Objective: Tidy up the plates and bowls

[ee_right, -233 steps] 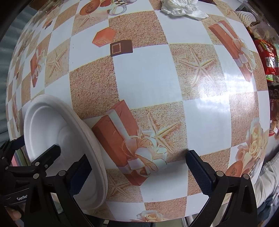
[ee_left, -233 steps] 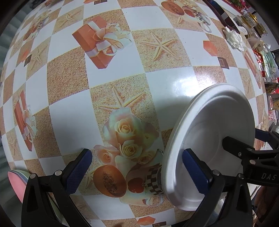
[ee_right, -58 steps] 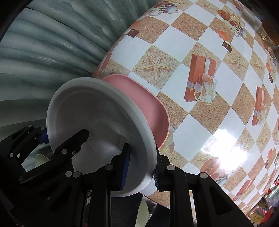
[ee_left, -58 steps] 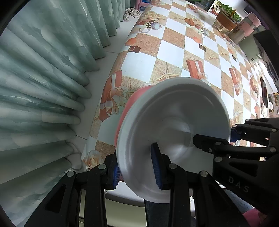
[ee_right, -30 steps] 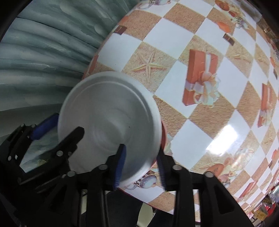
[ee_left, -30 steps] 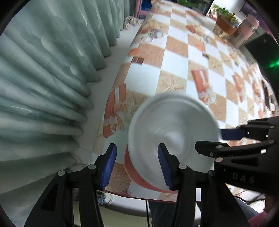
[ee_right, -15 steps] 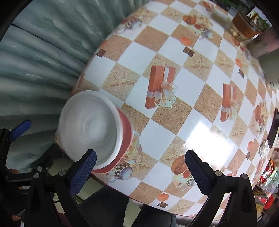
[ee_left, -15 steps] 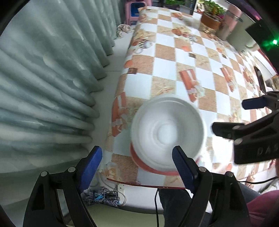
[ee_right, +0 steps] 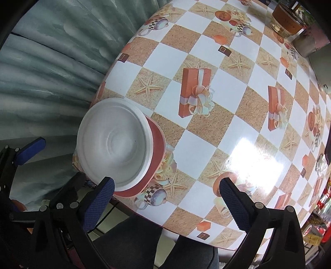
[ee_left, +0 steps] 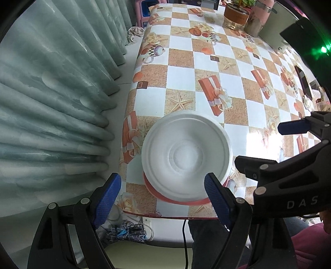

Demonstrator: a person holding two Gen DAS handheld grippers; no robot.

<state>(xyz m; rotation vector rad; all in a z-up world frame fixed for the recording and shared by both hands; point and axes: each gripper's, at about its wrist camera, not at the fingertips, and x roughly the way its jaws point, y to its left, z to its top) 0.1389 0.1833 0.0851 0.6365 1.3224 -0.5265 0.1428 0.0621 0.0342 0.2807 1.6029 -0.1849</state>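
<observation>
A white foam plate (ee_left: pixel 186 157) lies on top of a pink plate stack (ee_left: pixel 175 199) at the near corner of the table. My left gripper (ee_left: pixel 161 196) hangs above it, open, with nothing between its blue pads (ee_left: pixel 107 194). To its right hovers my right gripper (ee_left: pixel 266 144), also open. In the right wrist view the white plate (ee_right: pixel 113 142) and the pink stack (ee_right: pixel 157 142) sit left of centre. There my right gripper (ee_right: pixel 165 192) is wide open and empty, with the left gripper (ee_right: pixel 51 167) at the far left.
The table (ee_left: pixel 233 87) wears a checkered cloth with gift-box and starfish prints. A green curtain (ee_left: pixel 51 93) hangs close on the left. A jar (ee_left: pixel 235 15) and containers stand at the far end. A person's legs (ee_right: pixel 134 242) are below the table edge (ee_left: pixel 165 216), with cables (ee_left: pixel 128 229) on the floor.
Both grippers held the white plate by its rim, then opened and let it go onto the pink stack. Both have since risen away from it.
</observation>
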